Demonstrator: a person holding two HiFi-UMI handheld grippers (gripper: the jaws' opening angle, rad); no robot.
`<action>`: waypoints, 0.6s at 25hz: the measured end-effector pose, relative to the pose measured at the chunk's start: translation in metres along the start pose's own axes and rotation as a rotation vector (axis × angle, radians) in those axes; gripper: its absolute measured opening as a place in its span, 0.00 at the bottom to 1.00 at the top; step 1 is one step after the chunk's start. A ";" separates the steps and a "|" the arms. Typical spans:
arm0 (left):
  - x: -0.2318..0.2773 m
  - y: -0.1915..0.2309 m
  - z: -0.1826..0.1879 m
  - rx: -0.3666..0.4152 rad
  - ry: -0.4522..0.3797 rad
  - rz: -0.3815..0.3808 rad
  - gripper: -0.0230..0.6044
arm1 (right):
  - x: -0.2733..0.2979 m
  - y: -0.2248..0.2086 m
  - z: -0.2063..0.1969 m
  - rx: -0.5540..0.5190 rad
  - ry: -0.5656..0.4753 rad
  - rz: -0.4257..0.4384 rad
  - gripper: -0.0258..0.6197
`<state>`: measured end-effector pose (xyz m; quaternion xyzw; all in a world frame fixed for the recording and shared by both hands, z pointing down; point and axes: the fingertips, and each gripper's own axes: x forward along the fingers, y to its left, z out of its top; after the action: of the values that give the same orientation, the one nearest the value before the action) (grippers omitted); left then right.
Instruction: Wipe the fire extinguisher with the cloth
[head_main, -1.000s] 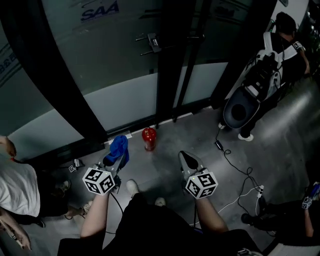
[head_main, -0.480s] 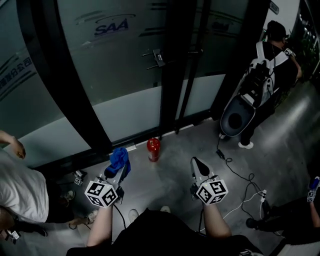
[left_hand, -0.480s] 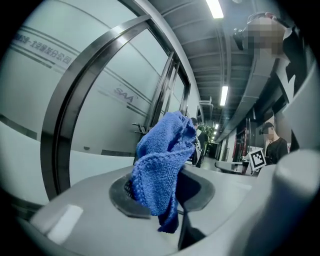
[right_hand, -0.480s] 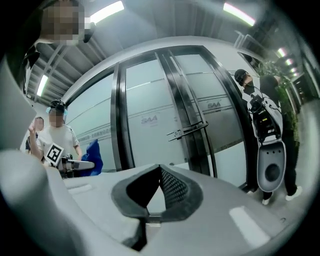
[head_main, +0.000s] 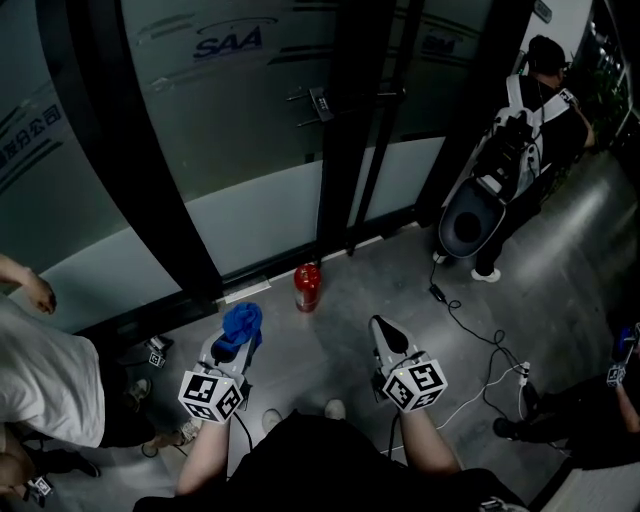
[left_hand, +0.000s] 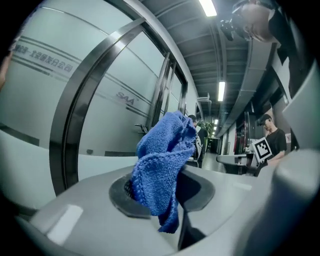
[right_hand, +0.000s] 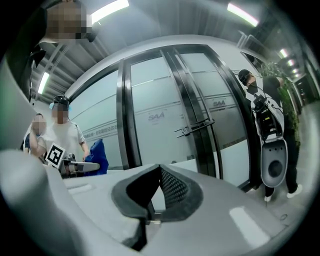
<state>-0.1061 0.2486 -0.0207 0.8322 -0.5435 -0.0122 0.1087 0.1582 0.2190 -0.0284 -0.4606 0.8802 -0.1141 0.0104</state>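
A small red fire extinguisher (head_main: 307, 287) stands upright on the grey floor at the foot of the dark door frame. My left gripper (head_main: 238, 336) hovers to its lower left, apart from it, shut on a bunched blue cloth (head_main: 242, 322). In the left gripper view the cloth (left_hand: 165, 165) sticks up from between the jaws of the left gripper (left_hand: 165, 195) and hides what lies ahead. My right gripper (head_main: 381, 328) hangs to the lower right of the extinguisher, shut with nothing in it. The right gripper (right_hand: 156, 194) shows its pads meeting, and the extinguisher is out of that view.
Frosted glass doors (head_main: 250, 130) with dark frames and a handle (head_main: 318, 100) rise behind the extinguisher. A person with a white scooter (head_main: 478, 215) stands at the back right. Cables (head_main: 470, 330) trail across the floor at right. A person in a white shirt (head_main: 40, 370) is close on the left.
The head view has shifted, so both grippers sit a little lower in the picture. The cloth stays gripped in the left gripper, and the extinguisher has not moved on the floor.
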 end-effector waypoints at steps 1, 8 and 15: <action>0.000 -0.003 -0.002 0.022 0.008 -0.011 0.21 | 0.000 0.004 -0.002 -0.004 0.004 0.005 0.04; 0.002 -0.014 -0.007 0.068 0.030 -0.058 0.21 | -0.001 0.010 -0.006 -0.007 0.018 0.001 0.04; -0.006 0.002 -0.011 0.024 0.022 -0.022 0.21 | -0.001 0.008 -0.012 -0.005 0.031 -0.025 0.04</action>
<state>-0.1086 0.2554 -0.0106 0.8395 -0.5332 0.0022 0.1046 0.1514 0.2264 -0.0186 -0.4698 0.8747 -0.1192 -0.0059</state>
